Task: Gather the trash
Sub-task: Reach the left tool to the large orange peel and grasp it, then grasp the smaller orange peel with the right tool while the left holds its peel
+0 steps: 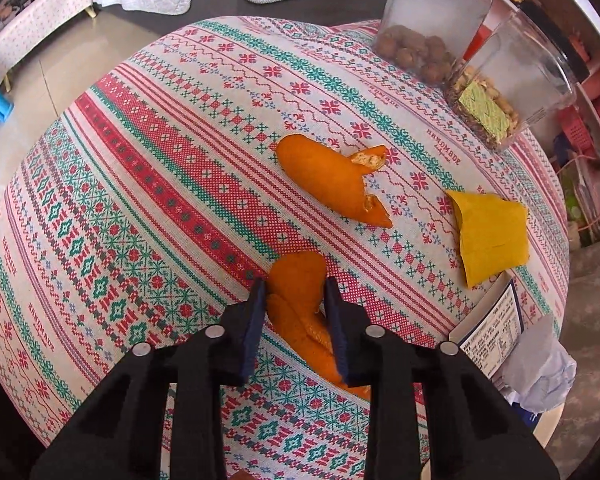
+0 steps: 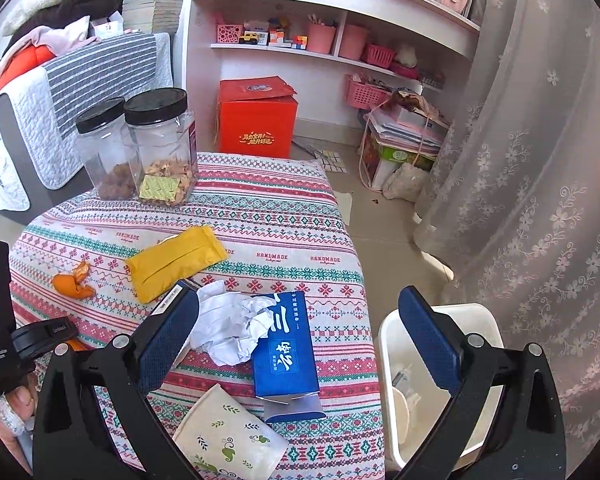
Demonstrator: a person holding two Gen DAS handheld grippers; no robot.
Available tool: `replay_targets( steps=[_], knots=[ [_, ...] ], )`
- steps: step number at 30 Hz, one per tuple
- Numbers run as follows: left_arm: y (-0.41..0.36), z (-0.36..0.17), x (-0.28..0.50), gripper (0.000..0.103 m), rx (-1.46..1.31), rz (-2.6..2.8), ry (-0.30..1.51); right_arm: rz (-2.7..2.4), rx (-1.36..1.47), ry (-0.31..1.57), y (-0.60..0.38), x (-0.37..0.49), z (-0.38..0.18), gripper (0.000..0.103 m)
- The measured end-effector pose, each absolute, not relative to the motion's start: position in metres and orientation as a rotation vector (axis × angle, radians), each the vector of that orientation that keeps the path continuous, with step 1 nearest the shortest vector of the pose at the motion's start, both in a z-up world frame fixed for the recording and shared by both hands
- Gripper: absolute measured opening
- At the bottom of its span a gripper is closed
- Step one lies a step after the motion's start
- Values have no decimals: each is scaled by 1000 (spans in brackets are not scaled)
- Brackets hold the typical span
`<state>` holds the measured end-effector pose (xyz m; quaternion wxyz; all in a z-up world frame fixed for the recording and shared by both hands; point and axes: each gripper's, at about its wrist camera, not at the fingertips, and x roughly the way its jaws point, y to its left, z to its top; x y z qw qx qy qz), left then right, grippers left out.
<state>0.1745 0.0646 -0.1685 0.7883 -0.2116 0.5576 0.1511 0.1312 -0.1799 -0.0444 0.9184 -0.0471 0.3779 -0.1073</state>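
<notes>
The counter [image 2: 284,216] wears a cloth patterned in red, green and white, and beside its near right corner on the floor stands a white bin [image 2: 388,344], with pale scraps lying in its bottom. At the counter's far left corner stand two clear jars with black lids, touching each other: the left jar [image 2: 104,148] holds a low layer of brown round nuts, the right jar [image 2: 164,148] a layer of pale shelled nuts with a green-gold packet pressed against its wall. Both are mostly empty above that. Near the front lies a blue tissue box [image 2: 284,344], its end flap open, with a crumpled white tissue [image 2: 228,328] bunched against its left side. A floral tissue pack [image 2: 228,436] lies at the near edge, and a yellow pouch [image 2: 176,260] lies flat mid-counter. The right tongs [image 2: 300,344] hang spread wide above the box and bin, grasping nothing. The left tongs [image 1: 294,320] point steeply down and are clenched on a peel [image 1: 296,304] lying on the cloth, its pads pressing both sides. A second peel [image 1: 332,180] lies loose just beyond, between the tongs and the jars.
</notes>
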Motion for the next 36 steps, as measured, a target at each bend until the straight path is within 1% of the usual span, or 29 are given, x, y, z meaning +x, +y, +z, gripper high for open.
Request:
replay_targets(
  steps=[4,6,11,16,21,25,27,28,29,30,31,32,34,36],
  knots=[
    [74,-162,172,25,-433,289,1193,-193,-87,772,-173,134,-46,96],
    [85,-151,168,24,-434,273,1177,-122,-93,766,-164,136,-45,96],
    [122,-93,157,24,-373,255,1070,106,-199,795,-117,147,-52,96],
    [166,-51,139,24,-401,259,974,334,-428,815,-37,168,-69,96],
    [200,-40,126,24,-459,275,939,472,-611,849,31,189,-95,95],
    [220,-38,116,24,-486,286,932,533,-667,930,56,207,-124,91],
    [229,-37,110,24,-491,297,928,555,-671,970,63,212,-136,86],
    [233,-38,108,24,-493,302,929,562,-667,989,65,215,-141,82],
    [237,-38,106,24,-497,307,931,565,-659,1008,67,218,-145,74],
    [240,-40,105,24,-501,309,934,567,-648,1028,68,221,-148,69],
    [242,-41,104,24,-504,310,938,570,-632,1049,68,224,-151,58],
    [244,-42,103,24,-508,309,942,572,-608,1075,68,227,-154,45],
    [248,-43,102,24,-512,310,946,563,-568,1119,65,231,-160,32],
    [249,-44,101,24,-511,314,945,559,-522,1116,60,231,-159,26]
  ],
)
